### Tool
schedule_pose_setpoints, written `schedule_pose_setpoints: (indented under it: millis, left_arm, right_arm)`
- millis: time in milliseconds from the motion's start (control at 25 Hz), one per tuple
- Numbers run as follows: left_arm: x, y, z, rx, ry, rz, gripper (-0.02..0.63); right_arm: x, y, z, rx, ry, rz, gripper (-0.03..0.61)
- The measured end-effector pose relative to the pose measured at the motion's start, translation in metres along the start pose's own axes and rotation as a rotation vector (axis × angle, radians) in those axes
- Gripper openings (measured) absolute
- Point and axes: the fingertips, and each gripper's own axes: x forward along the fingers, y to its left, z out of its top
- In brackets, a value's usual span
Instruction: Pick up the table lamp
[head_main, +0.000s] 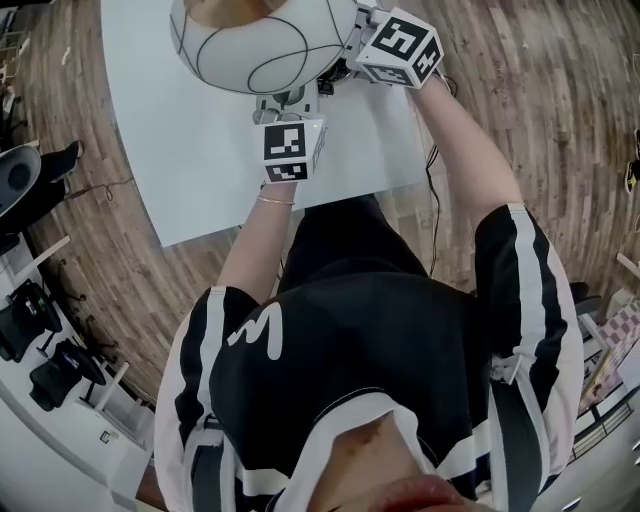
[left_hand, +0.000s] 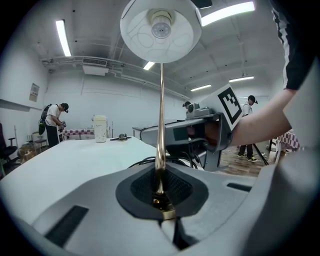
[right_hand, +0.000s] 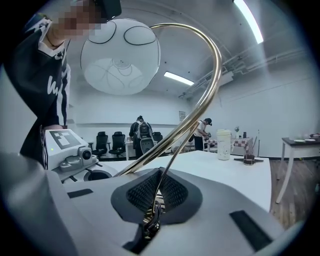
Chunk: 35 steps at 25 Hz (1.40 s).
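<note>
- The lamp (head_main: 262, 40) is over the white table (head_main: 200, 170), on its right-hand part and close to the person. Its round white shade (left_hand: 161, 27) hides the base from above, so I cannot tell whether it is standing or lifted.
- The left claw (left_hand: 161, 200) is closed tight on the upright brass stem (left_hand: 161, 115), low down and right under the shade.
- The right claw (right_hand: 152, 220) is also clamped shut, on a thin rod (right_hand: 165, 175) beside the curved brass arm (right_hand: 200, 100).
- The two claws are close together. The left one (head_main: 280, 100) comes in from the near edge and the right one (head_main: 335, 80) from the right-hand edge.
- The table's near edge (head_main: 300, 215) is just in front of the person's body.
- The tabletop (right_hand: 225, 170) runs bare out to a white jug (right_hand: 224, 144) at the far end.
- Wooden floor (head_main: 520, 100) lies on both sides of the table, with a cable (head_main: 432, 215) trailing on the right.
</note>
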Motion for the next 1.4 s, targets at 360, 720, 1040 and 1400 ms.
schedule_pose_setpoints:
  millis: [360,720,1040,1400]
  left_arm:
    - [-0.007,0.02,0.009,-0.028,-0.03,0.052,0.005]
    - [-0.013,0.03,0.033,-0.029,-0.087,0.06,0.004]
    - [-0.023,0.041,0.064,-0.032,-0.139,0.06,0.003]
    - [-0.048,0.055,0.106,-0.032,-0.191,0.056,0.003]
  right_arm:
    - [-0.001,0.001,0.009,0.044,-0.068,-0.066,0.017]
    - [-0.002,-0.005,0.026,0.044,-0.081,-0.147,0.017]
    - [-0.004,-0.005,0.058,0.036,-0.069,-0.208,0.017]
    - [-0.003,0.006,0.103,0.054,-0.041,-0.294,0.017]
